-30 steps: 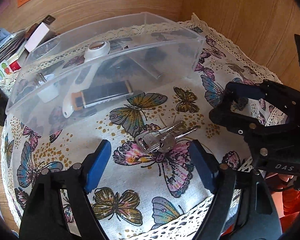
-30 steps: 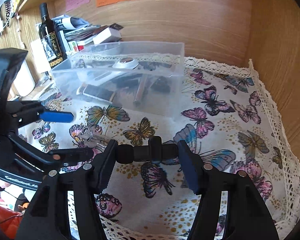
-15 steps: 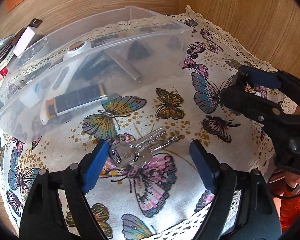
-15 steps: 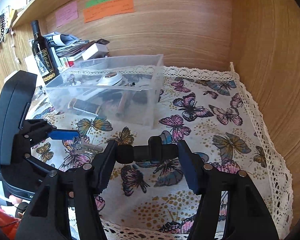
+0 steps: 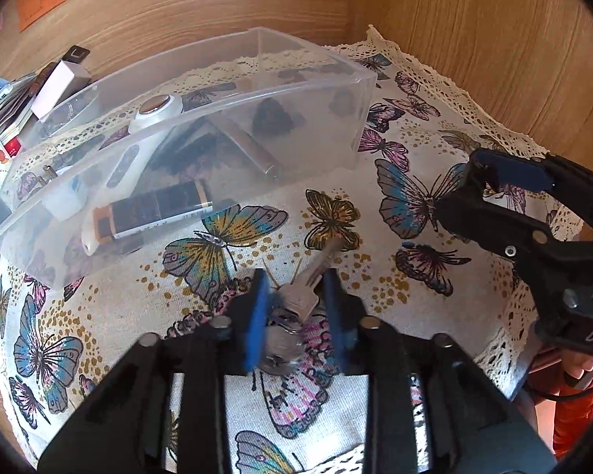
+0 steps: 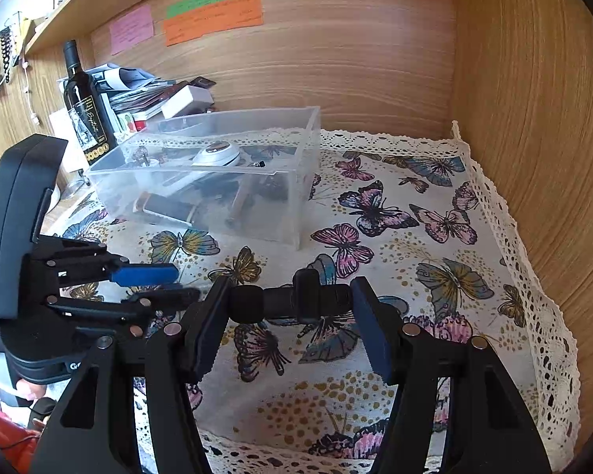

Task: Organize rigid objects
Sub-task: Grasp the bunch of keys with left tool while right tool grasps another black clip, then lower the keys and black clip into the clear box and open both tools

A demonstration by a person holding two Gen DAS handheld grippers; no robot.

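A bunch of silver keys lies on the butterfly cloth, and my left gripper has closed its blue pads on it. My right gripper is shut on a small black cylindrical object held across its jaws, above the cloth, right of the left gripper. A clear plastic box behind the keys holds a white device, a dark rectangular device and a metal cylinder; it also shows in the right wrist view.
Wooden walls close the back and right. A dark bottle and stacked papers and boxes stand left of the clear box. The cloth's lace edge runs along the right.
My left gripper moved forward over the keys and its jaws closed from wide open onto them. My right gripper drew back and higher, still holding the black object.
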